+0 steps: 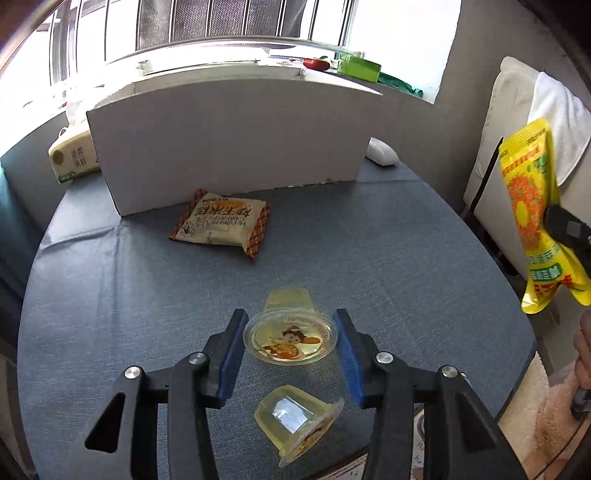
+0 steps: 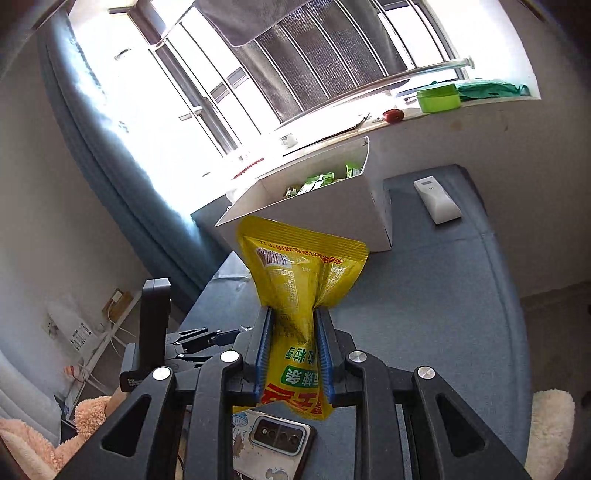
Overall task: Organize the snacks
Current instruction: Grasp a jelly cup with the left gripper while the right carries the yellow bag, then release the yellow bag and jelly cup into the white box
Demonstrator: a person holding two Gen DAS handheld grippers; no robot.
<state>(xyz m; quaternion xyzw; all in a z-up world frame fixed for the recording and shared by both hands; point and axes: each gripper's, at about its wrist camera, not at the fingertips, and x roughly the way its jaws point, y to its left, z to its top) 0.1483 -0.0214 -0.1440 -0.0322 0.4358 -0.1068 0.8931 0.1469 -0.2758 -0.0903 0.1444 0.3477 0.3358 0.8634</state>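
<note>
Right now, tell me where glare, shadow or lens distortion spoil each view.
Left wrist view: the window is blown out, fisheye bends the white box into an arc, and the jelly cup stays sharp. Right wrist view: the window washes out the box's far rim; the yellow pouch is well lit; the corners darken.
</note>
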